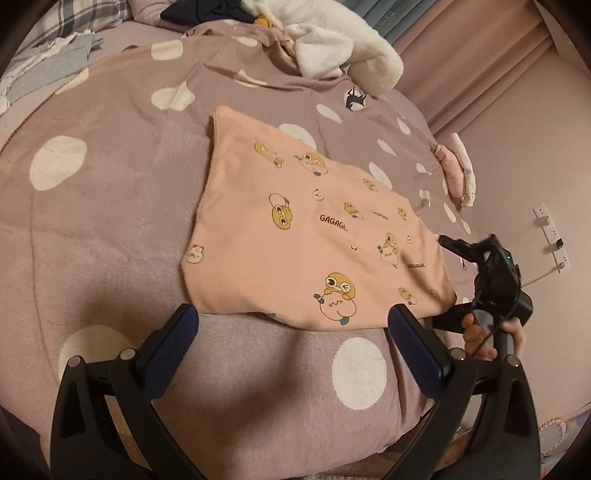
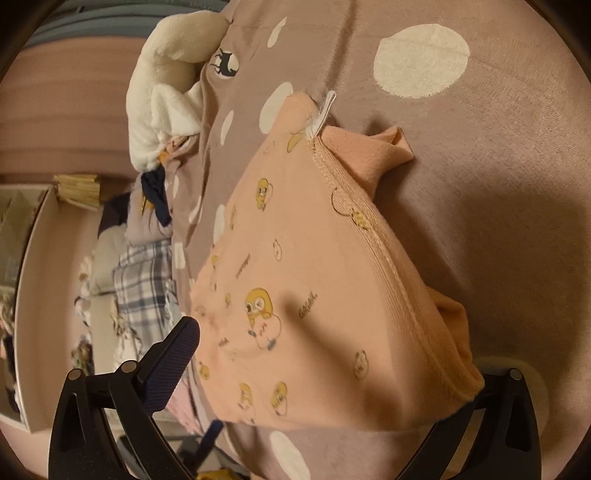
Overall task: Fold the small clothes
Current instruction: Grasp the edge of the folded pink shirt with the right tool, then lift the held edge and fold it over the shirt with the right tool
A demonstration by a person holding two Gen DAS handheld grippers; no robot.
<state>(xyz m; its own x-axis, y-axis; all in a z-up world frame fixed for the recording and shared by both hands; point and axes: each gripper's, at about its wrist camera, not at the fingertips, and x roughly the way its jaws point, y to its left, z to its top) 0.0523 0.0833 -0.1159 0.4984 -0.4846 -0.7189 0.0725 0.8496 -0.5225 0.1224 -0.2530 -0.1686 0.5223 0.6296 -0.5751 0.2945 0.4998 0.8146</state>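
Note:
A pink garment (image 1: 306, 229) printed with yellow cartoon figures lies flat on the mauve polka-dot bedspread (image 1: 110, 221). My left gripper (image 1: 295, 332) stands open at the garment's near edge, its blue-padded fingers (image 1: 173, 350) wide apart and holding nothing. At the garment's right edge a hand holds my right gripper (image 1: 448, 280). In the right wrist view the garment (image 2: 314, 277) fills the middle, with a stitched hem and a white label (image 2: 325, 110). The right gripper (image 2: 295, 332) is open; its left finger (image 2: 173, 358) shows, and the cloth lies over and hides the other.
A white fluffy blanket (image 1: 332, 48) and dark clothing (image 1: 214, 11) are heaped at the bed's far end, beside a plaid pillow (image 1: 74, 22). Pink curtains (image 1: 480, 74) and a wall power strip (image 1: 550, 236) are on the right. The bed's edge runs just below the left gripper.

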